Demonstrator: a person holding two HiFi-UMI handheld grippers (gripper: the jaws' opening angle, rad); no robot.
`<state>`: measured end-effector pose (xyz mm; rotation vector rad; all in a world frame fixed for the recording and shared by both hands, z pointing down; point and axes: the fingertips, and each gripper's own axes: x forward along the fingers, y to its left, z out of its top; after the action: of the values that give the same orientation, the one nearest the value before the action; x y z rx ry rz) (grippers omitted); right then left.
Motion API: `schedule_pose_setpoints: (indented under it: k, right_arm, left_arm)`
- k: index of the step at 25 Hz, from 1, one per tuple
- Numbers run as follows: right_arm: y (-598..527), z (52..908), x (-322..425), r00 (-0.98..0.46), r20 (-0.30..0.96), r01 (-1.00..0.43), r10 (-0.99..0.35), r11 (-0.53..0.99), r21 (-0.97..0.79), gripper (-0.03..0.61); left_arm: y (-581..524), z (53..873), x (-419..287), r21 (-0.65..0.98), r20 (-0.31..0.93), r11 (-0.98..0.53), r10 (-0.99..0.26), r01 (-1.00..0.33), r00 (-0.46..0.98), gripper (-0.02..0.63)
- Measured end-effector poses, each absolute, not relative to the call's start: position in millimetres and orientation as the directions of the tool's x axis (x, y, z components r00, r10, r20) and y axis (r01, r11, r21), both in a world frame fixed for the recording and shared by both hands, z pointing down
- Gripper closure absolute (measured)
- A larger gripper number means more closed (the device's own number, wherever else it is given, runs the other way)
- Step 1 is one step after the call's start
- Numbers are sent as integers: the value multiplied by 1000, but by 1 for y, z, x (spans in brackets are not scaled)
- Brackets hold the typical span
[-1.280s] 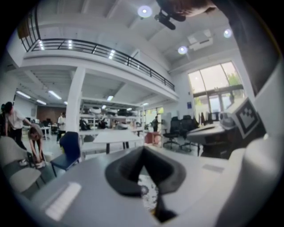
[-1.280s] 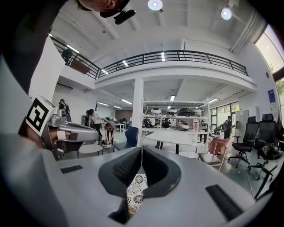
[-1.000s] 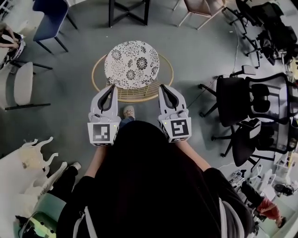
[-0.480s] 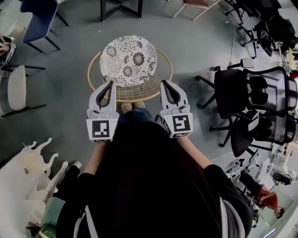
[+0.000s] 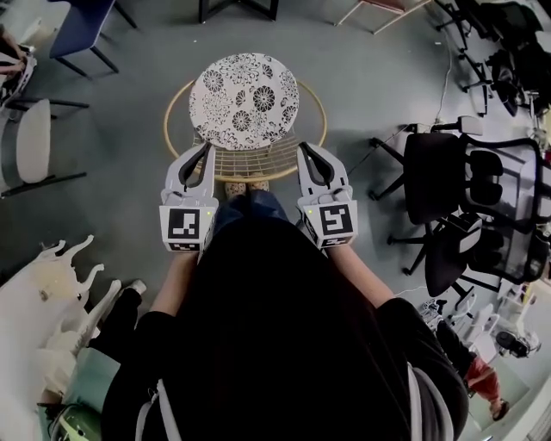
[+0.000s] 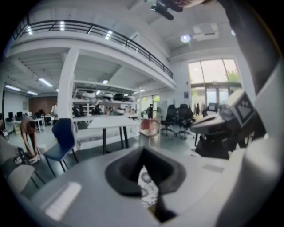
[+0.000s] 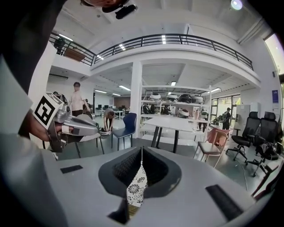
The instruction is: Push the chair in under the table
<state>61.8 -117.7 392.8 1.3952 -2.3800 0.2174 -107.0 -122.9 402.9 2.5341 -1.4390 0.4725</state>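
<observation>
A round chair [image 5: 244,102] with a black-and-white flowered cushion and a gold wire frame stands on the grey floor right in front of me. Its wire back [image 5: 250,162] lies between my two grippers. My left gripper [image 5: 207,148] and right gripper [image 5: 303,148] are both shut and hold nothing, their tips at the two sides of the chair's back rim. I cannot tell whether they touch it. The cushion [image 6: 148,188] shows through the slit of the left gripper [image 6: 143,153], and likewise the cushion [image 7: 135,188] below the right gripper [image 7: 141,150]. A white table [image 7: 171,123] on black legs stands beyond the chair.
Black office chairs [image 5: 465,198] crowd the right side. A blue chair [image 5: 82,26] and a white chair [image 5: 34,146] stand at the left, a pink chair [image 7: 217,137] beyond the table. White shapes [image 5: 52,301] lie at the lower left. People stand far off.
Both grippers have sunk and come closer to the chair's wire back, still shut. The chair itself has stayed where it was.
</observation>
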Motion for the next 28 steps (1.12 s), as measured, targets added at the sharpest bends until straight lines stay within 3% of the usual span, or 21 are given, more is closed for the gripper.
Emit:
schedule_pose_setpoints:
  k: [11, 16, 24, 28]
  right_arm:
    - [-98, 478, 69, -476, 584, -791, -657, 610, 42, 555]
    - [-88, 508, 70, -485, 652, -750, -583, 660, 32, 555]
    - [-72, 533, 76, -485, 733, -688, -478, 725, 17, 541]
    - [-65, 546, 80, -477, 776, -639, -413, 769, 16, 429]
  left_arm:
    - [-99, 489, -108, 32, 580, -555, -667, -831, 468, 604]
    - [-85, 516, -106, 36, 621, -620, -600, -784, 504, 596]
    - [-50, 553, -110, 71, 735, -747, -409, -661, 541, 392]
    - [-38, 570, -112, -7, 801, -847, -323, -532, 504, 331]
